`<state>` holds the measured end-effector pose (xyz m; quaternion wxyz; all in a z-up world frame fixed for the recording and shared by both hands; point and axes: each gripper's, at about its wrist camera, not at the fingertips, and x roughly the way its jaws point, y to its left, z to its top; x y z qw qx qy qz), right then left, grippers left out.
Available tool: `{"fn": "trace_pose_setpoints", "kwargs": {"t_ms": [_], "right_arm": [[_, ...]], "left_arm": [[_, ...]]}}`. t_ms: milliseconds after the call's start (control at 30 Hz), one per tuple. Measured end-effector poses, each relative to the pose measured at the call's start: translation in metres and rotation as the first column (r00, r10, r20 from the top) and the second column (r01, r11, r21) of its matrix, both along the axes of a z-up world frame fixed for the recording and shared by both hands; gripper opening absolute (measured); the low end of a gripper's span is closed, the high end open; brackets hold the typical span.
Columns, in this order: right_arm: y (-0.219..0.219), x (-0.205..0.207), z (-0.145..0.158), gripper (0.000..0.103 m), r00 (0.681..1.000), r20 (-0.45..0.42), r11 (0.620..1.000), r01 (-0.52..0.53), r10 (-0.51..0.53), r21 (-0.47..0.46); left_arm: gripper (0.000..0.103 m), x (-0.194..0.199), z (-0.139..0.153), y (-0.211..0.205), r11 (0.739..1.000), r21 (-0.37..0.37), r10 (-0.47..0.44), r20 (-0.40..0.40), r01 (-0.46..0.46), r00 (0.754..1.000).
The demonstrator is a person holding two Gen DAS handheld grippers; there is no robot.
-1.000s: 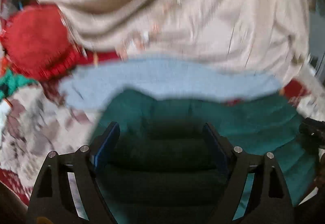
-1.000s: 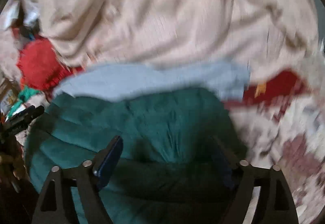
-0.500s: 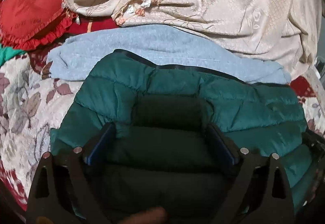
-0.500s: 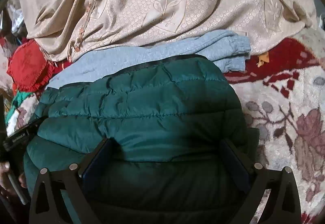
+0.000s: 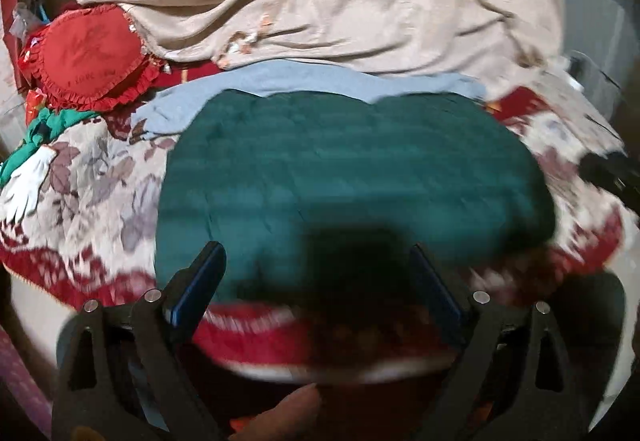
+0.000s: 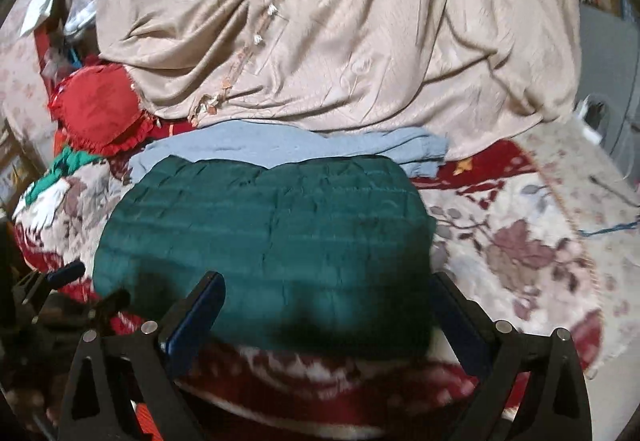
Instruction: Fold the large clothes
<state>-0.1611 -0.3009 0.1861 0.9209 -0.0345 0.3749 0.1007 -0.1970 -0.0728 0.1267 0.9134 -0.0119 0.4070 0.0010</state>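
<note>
Left gripper: wide apart, nothing between fingers, hovering at near edge of green quilted jacket. Right gripper: same, wide, empty. Jacket folded, lies just ahead of both grippers on floral blanket, overlapping light blue garment beyond it. Beige cloth farther back; red cushion ahead-left.

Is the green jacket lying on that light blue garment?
Touching. In the right wrist view the green jacket overlaps the blue garment, covering its near edge with no gap.
</note>
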Motion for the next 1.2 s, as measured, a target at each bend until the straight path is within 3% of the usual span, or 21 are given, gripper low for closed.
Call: {"fn": "trace_pose_setpoints", "kwargs": {"t_ms": [233,467,1200], "right_arm": [[-0.012,-0.054,0.009,0.100,1.000,-0.019,1.000,-0.003,0.002,-0.005],[-0.011,-0.088,0.015,0.100,0.999,0.001,0.998,-0.036,0.036,-0.042],[-0.018,-0.091,0.015,0.100,1.000,-0.008,1.000,-0.017,0.017,-0.015]], "left_arm": [[0.093,-0.039,0.019,-0.007,0.999,-0.041,-0.037,-0.054,0.035,0.998],[0.093,-0.060,0.038,-0.008,0.999,-0.029,-0.029,0.000,0.029,1.000],[0.093,-0.062,0.041,-0.016,0.998,-0.033,-0.058,0.010,0.058,0.998]]}}
